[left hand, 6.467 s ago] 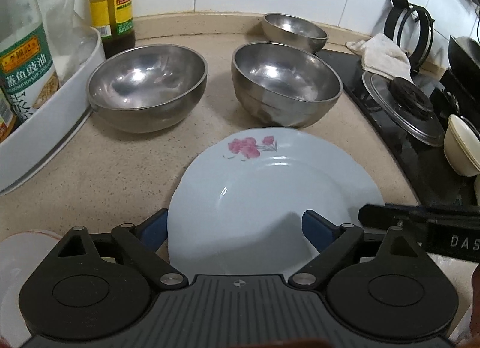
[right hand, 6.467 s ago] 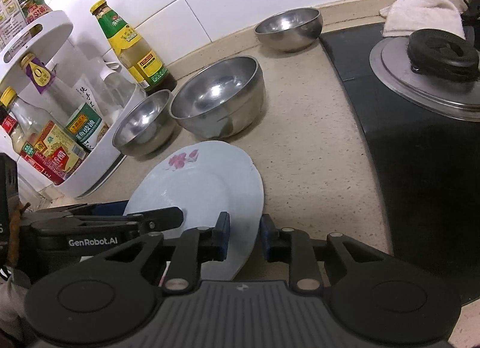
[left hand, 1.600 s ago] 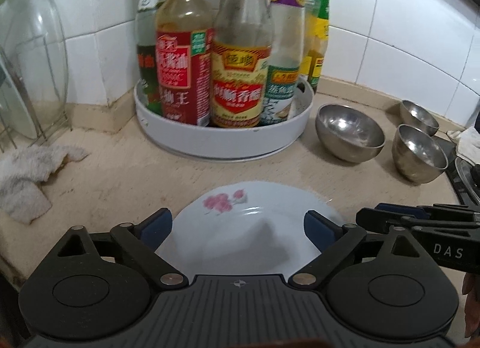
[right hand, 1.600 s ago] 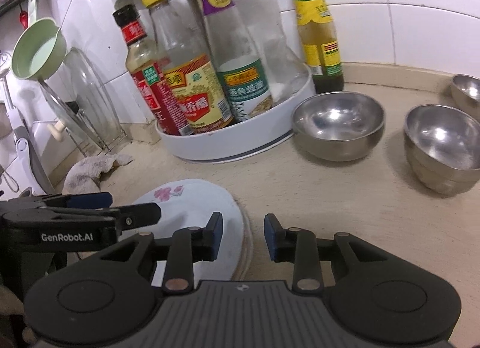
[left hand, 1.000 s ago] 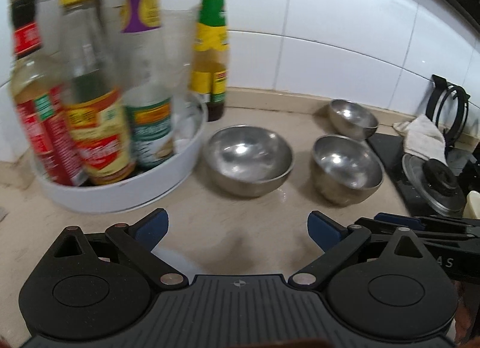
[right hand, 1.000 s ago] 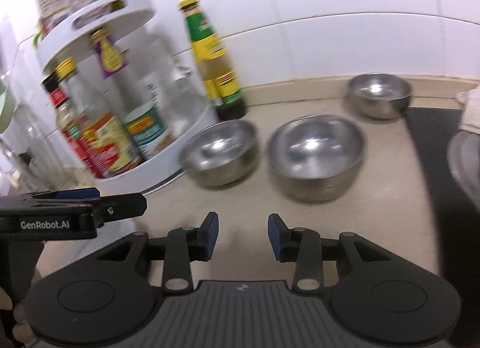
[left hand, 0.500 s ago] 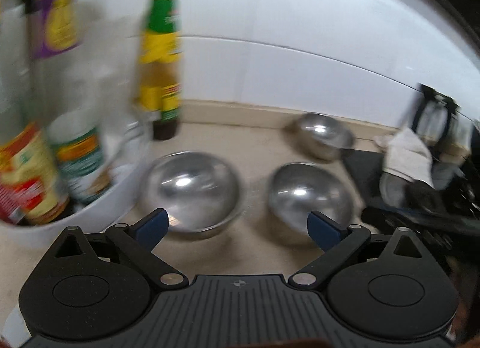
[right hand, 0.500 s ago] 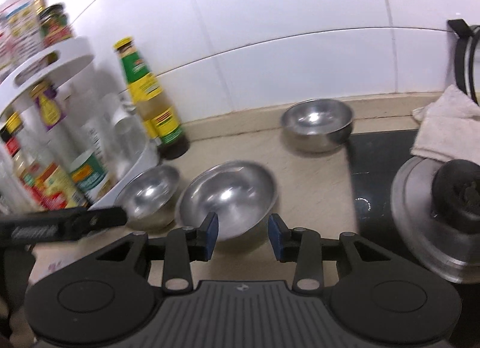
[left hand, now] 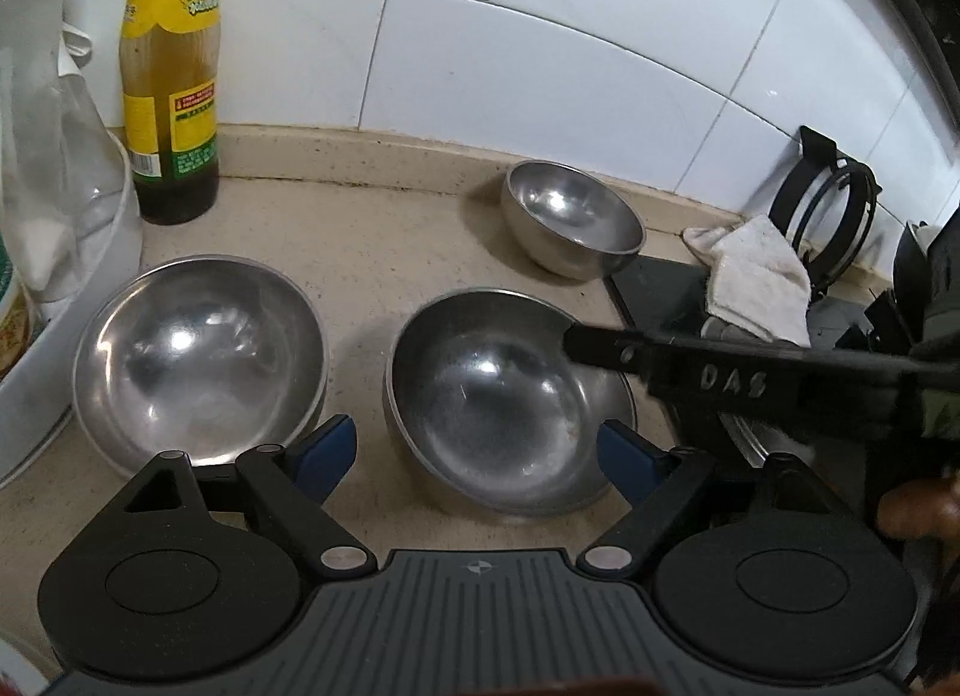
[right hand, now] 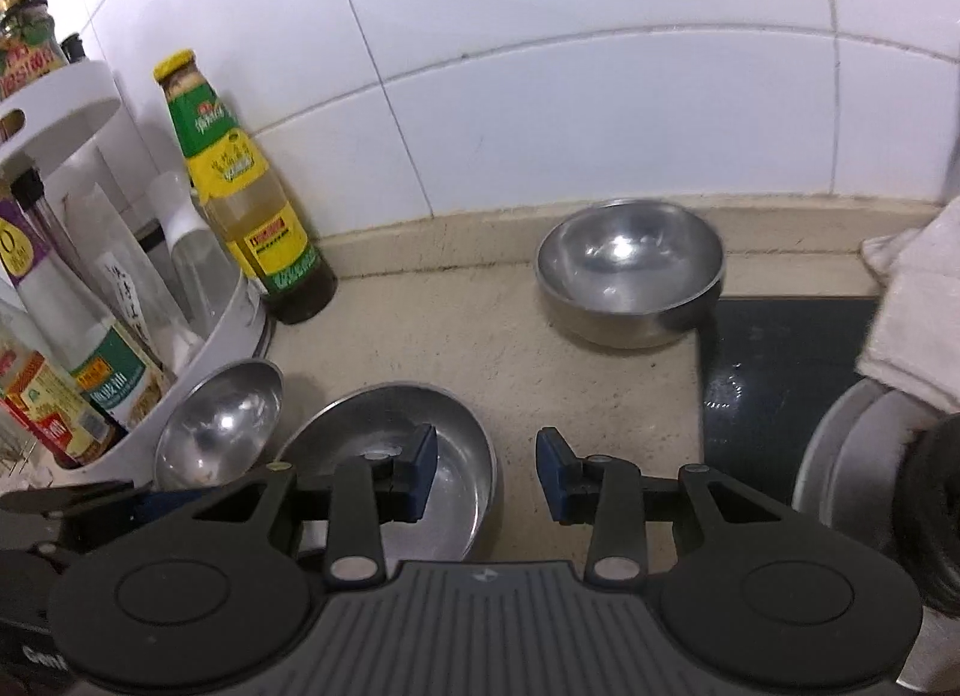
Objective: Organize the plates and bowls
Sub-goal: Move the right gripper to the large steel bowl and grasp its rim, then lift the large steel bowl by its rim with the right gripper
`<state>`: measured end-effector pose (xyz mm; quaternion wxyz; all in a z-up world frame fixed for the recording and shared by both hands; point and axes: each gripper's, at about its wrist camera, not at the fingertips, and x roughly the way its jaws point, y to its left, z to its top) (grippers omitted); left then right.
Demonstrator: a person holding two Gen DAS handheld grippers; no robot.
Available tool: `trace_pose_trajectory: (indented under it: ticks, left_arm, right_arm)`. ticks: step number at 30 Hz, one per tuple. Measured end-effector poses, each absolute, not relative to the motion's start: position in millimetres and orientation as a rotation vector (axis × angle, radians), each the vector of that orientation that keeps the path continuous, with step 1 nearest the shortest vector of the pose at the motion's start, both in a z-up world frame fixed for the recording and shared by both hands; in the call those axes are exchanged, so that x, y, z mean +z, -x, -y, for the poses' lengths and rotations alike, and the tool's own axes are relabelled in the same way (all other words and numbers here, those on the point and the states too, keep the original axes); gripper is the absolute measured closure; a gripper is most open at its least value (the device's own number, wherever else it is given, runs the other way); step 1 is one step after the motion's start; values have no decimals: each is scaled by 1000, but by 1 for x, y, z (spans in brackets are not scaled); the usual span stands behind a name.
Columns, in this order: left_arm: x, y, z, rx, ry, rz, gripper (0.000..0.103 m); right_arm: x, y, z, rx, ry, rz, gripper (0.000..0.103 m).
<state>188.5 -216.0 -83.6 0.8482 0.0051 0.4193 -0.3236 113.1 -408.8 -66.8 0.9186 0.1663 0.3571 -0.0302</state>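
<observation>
Three round stainless-steel bowls on beige tabletop (left hand: 372, 252): middle bowl (left hand: 504, 402), left bowl (left hand: 198, 360), far bowl (left hand: 570, 216). Left tongs (left hand: 477, 450) closing around middle bowl, seemingly untouched; right tongs (right hand: 486, 471) narrowly parted, empty, over middle bowl's rim.

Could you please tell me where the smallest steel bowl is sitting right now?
The smallest steel bowl sits at the back of the counter against the tiled wall's base, beside the black cooktop's corner, behind the middle bowl and apart from it.
</observation>
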Motion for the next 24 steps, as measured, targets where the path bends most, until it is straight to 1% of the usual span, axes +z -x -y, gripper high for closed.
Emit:
trace_pose_trajectory:
  ticks: [2, 4, 5, 6, 7, 9, 12, 24]
  left_arm:
    - [-86, -193, 219, -682, -16, -887, 12]
    - [-91, -197, 224, -689, -30, -895, 16]
    - [-95, -199, 227, -693, -34, -909, 22]
    - [-97, -200, 228, -701, -35, -919, 25]
    - [-100, -200, 229, -698, -44, -922, 27]
    - [-103, -198, 229, -704, -59, -928, 32]
    - [-103, -192, 227, -724, -60, -946, 34]
    - [-104, -149, 204, -798, -102, -979, 35]
  right_arm:
    - [-75, -122, 409, -56, -349, -757, 68]
    - [-82, -128, 410, -46, -348, -781, 69]
    - [-85, -131, 410, -39, -351, -794, 76]
    - [-87, -133, 410, -27, -356, -809, 83]
    - [-89, -134, 409, -9, -360, -824, 88]
    - [-92, -132, 409, -2, -353, -838, 88]
    - [-92, -123, 410, 11, -370, -853, 88]
    - [-93, -66, 414, 57, -502, -933, 88]
